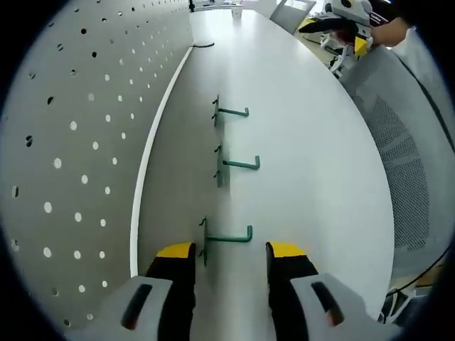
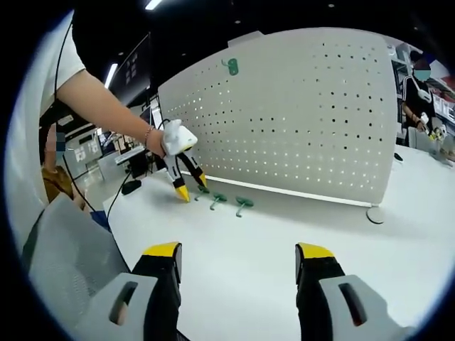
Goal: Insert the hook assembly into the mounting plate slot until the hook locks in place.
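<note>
Left claw [image 1: 231, 257] spread, bracketing nearest green hook [image 1: 226, 239] lying on the desk [image 1: 306, 142] just ahead, shank crosswise to the jaws, pegboard [image 1: 78, 142] alongside; right claw [image 2: 238, 257] spread, empty, well apart from the hooks, so left is nearer.

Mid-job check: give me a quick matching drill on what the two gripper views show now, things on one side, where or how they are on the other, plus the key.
Things:
1. nearest green hook
2. left tongs
3. right tongs
4. green hook on the pegboard

Places or states:
A. open, over bare white table, nothing between them
B. mounted high up, near the board's top edge
C. lying on the table, just ahead of the left tongs' tips
D. open, tips lowered beside the hooks on the table

Pairs: 1-C, 2-D, 3-A, 4-B
</note>
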`<state>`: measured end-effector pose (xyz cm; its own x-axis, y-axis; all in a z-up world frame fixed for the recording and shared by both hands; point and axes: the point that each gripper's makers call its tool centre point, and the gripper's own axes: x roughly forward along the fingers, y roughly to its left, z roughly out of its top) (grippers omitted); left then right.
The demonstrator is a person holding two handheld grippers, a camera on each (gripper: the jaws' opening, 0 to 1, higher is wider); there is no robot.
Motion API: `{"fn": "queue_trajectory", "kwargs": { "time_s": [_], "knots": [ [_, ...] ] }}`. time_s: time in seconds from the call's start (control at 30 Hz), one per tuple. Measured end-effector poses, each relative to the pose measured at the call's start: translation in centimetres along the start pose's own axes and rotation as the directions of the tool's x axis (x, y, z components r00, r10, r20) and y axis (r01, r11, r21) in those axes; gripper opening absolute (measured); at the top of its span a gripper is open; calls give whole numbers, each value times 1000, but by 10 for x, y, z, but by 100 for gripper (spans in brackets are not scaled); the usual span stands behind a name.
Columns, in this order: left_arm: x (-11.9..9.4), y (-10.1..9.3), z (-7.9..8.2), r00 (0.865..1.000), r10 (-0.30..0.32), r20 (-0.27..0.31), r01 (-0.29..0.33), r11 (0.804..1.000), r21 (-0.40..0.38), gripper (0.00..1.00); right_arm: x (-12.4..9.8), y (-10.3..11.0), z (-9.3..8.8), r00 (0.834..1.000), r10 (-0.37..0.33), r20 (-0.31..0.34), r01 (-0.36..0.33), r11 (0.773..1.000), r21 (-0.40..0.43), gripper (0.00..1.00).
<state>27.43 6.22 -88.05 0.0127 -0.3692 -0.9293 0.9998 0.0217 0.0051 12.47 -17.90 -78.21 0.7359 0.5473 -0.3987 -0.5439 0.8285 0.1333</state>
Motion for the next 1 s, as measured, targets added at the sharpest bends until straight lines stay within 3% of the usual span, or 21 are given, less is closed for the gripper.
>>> {"fn": "queue_trajectory", "kwargs": {
  "time_s": [0.2, 1.0],
  "knots": [
    [-1, 4, -2, 1000, 11, -3, -11, 1000, -12, 27, 0, 0, 1, 1000, 1, 4, -1, 1000, 3, 62],
    [-1, 16, -6, 995, 89, -33, -91, 993, -73, 8, 0, 0, 2, 1000, -1, 10, 1, 1000, 14, 62]
  ]
}}
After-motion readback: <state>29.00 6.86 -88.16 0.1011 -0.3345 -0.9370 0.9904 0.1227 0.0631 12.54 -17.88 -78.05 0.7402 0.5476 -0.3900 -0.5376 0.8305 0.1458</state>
